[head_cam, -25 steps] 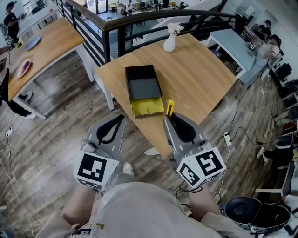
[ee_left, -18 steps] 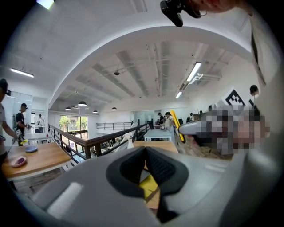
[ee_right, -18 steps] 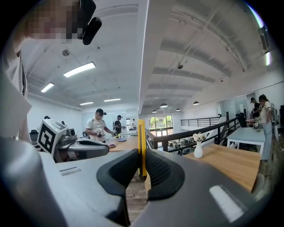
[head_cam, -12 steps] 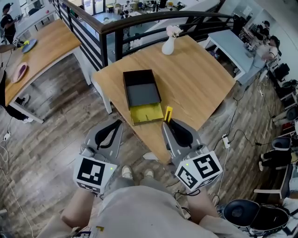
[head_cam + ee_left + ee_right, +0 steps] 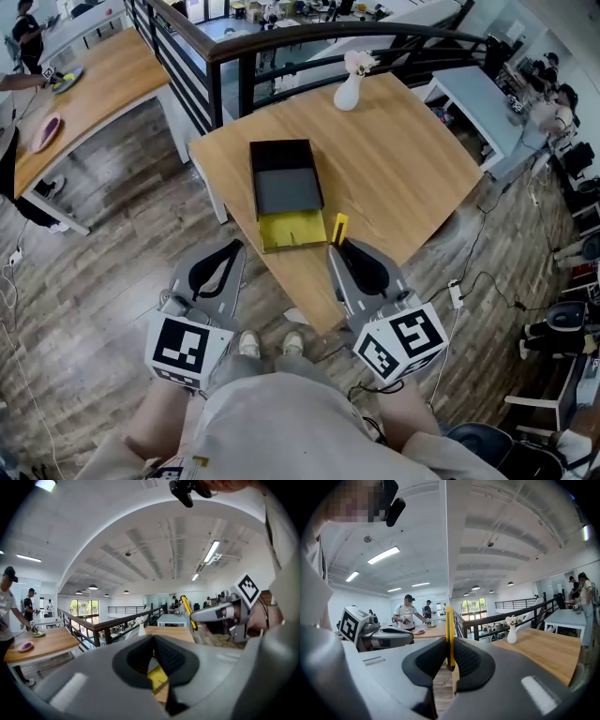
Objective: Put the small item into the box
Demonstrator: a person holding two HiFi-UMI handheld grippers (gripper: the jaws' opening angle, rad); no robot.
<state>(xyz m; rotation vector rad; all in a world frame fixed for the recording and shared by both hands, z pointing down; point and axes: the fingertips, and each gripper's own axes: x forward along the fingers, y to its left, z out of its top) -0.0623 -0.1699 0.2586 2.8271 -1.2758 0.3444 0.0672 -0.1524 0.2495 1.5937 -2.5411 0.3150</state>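
Grey left gripper (image 5: 238,245), right gripper (image 5: 333,248); perhaps beige shirt (image 5: 281,422).

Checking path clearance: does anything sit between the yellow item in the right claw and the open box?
Nothing visible does. The right claw holds the yellow item close to the yellow end of the box, with only bare table between them. The box lies open on top.

The person holds both claws out in front, side by side and pointing forward. The left claw (image 5: 234,247) has its jaws pressed together on nothing. The right claw (image 5: 336,247) pinches a thin yellow stick (image 5: 340,225) that pokes out past its tips.
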